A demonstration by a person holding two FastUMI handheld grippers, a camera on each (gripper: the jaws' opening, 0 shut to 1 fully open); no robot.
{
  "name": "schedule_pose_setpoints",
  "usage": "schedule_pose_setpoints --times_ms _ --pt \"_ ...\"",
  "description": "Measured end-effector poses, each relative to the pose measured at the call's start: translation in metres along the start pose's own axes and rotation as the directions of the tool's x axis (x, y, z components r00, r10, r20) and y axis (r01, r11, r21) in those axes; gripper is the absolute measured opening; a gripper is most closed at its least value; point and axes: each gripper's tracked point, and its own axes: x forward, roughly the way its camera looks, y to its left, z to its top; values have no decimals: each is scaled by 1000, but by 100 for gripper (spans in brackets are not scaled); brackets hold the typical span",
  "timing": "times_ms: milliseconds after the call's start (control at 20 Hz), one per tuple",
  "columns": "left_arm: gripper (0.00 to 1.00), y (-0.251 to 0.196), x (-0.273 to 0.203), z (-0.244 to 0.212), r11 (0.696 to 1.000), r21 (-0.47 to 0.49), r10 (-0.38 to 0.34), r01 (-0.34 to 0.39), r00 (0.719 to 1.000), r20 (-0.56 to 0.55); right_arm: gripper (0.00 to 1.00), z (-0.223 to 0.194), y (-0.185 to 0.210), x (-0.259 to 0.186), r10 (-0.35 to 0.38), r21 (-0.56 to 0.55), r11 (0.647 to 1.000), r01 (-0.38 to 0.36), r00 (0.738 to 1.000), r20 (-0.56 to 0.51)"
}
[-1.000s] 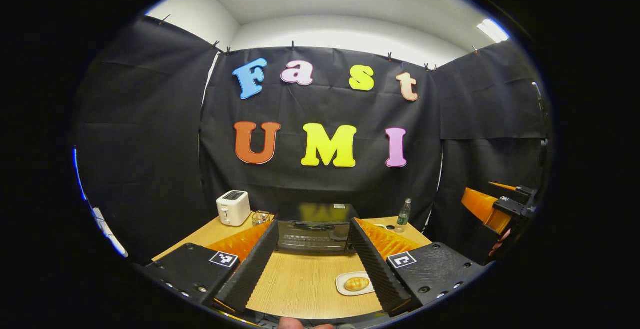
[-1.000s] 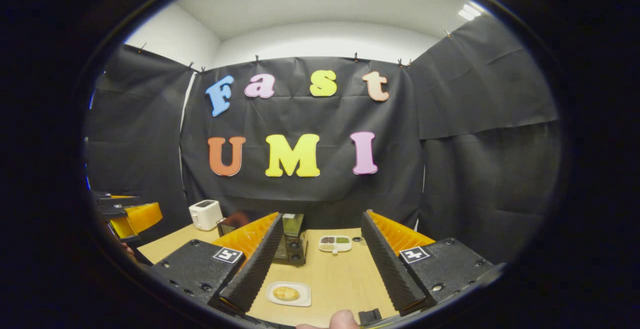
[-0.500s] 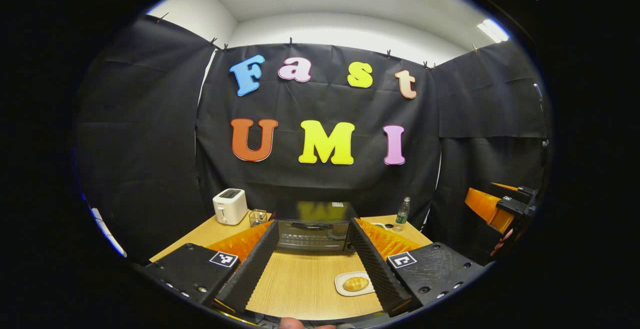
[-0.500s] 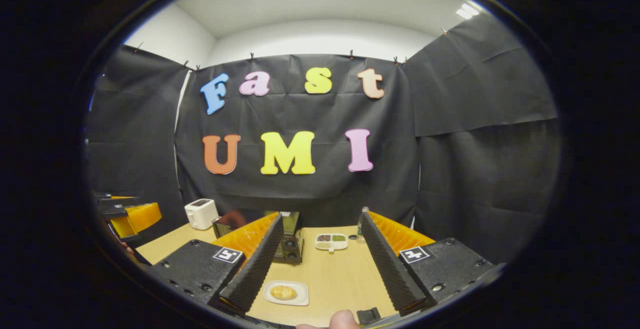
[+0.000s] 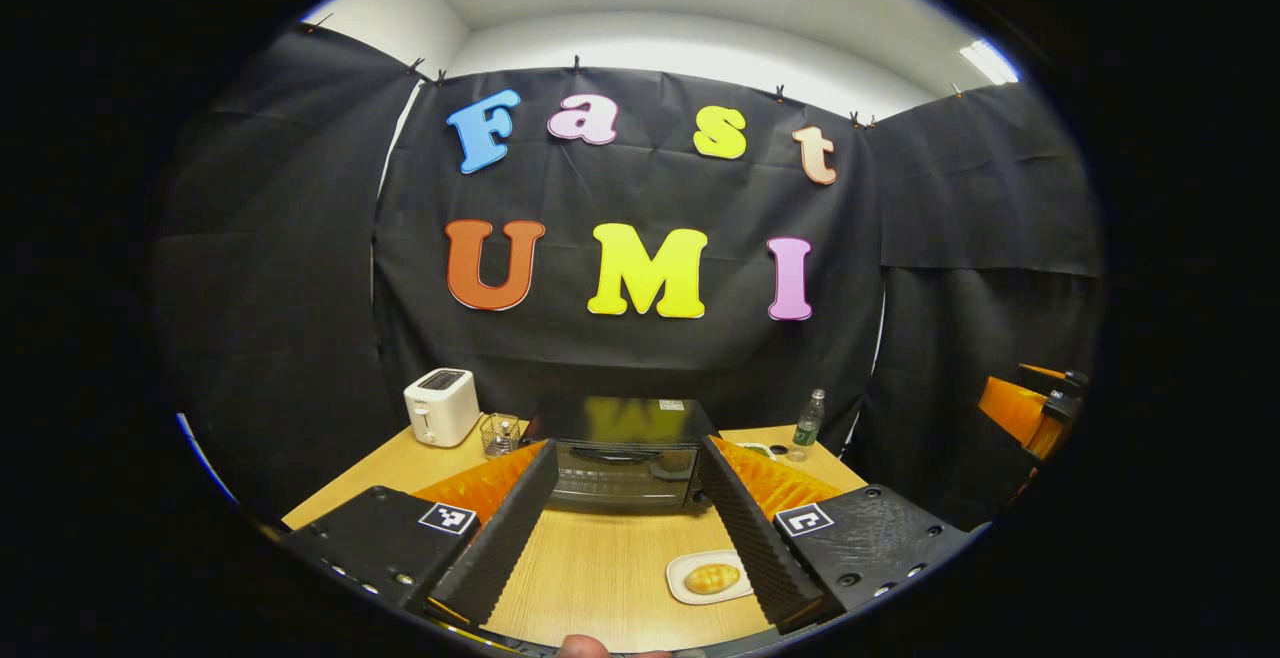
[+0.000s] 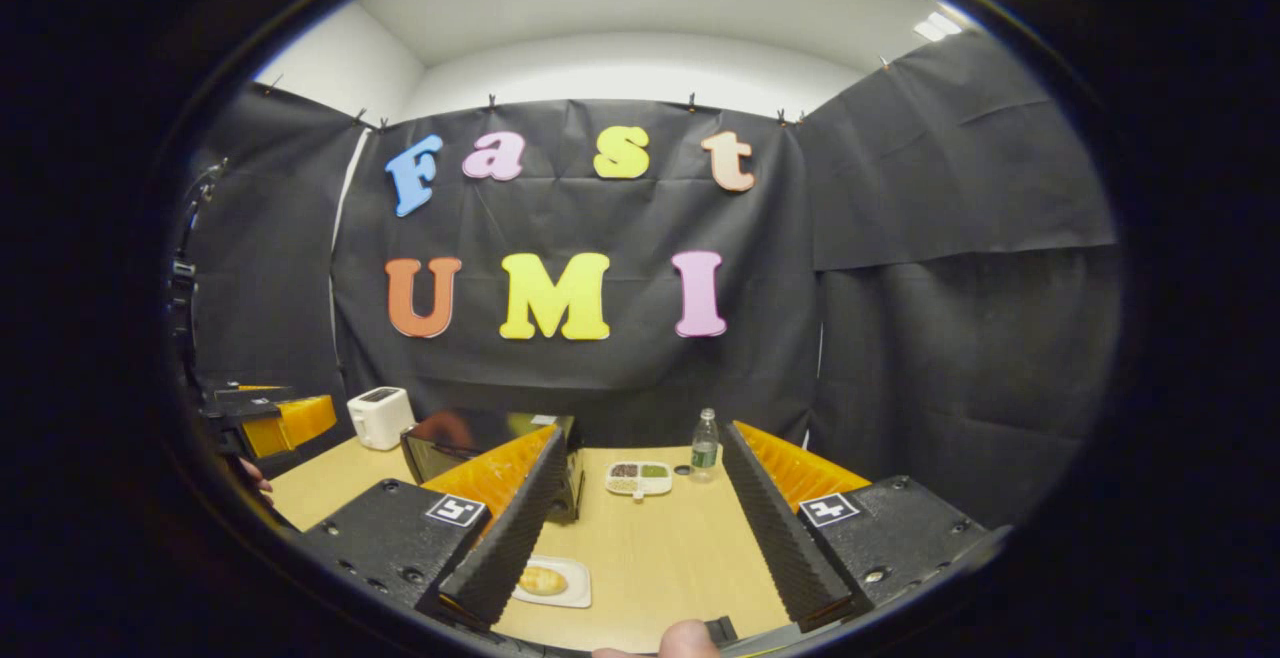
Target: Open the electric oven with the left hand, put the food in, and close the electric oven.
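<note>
Both grippers wide open & empty: left gripper w/ shut oven dead ahead, bread on plate near table front, so aim for door's top handle, pull down evenly.

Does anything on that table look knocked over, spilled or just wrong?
Nothing stands out. The oven sits shut and square at the back, the toaster and bottle stand upright, and the bun lies on its plate. Both tongs hang open above the table, holding nothing.
</note>
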Motion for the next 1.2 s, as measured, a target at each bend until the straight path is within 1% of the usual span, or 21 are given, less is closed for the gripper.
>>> schedule_pose_setpoints --times_ms 150,300,450,550,650,800,950,1000,1050,1150,1200 --pt "93 2 35 -9 1000 7 -8 8 1000 -27 98 -2 -9 11 -10 -1 1000 10 1000 -14" --pt "93 2 84 -22 1000 0 -11 11 998 -55 98 -6 -20 21 -23 -18 1000 22 999 -30" --pt "93 -3 133 -44 1000 6 -23 24 994 -102 98 -11 -37 31 -52 -51 998 49 997 -52" --pt "93 -1 162 -59 1000 8 -20 21 992 -126 98 -20 -45 37 -69 -40 997 66 994 -81" --pt "93 2 190 -74 1000 9 -7 9 990 -139 98 -29 -54 46 -89 -26 996 87 989 -118" --pt "93 9 227 -103 999 32 14 -8 985 -170 99 -50 -64 57 -99 -25 995 96 977 -187" --pt "93 16 249 -128 998 50 34 -24 979 -202 99 -60 -75 69 -121 -34 993 116 965 -234" --pt "82 16 254 -134 999 44 37 -28 977 -209 98 -62 -74 73 -121 -33 993 116 963 -240" --pt "93 16 258 -140 999 42 41 -33 975 -218 99 -60 -73 77 -120 -34 993 115 964 -239" --pt "93 21 262 -150 998 45 54 -45 971 -231 99 -55 -66 86 -109 -34 994 103 968 -228" --pt "95 23 264 -150 997 53 61 -50 972 -226 99 -53 -63 89 -103 -36 995 97 970 -220"
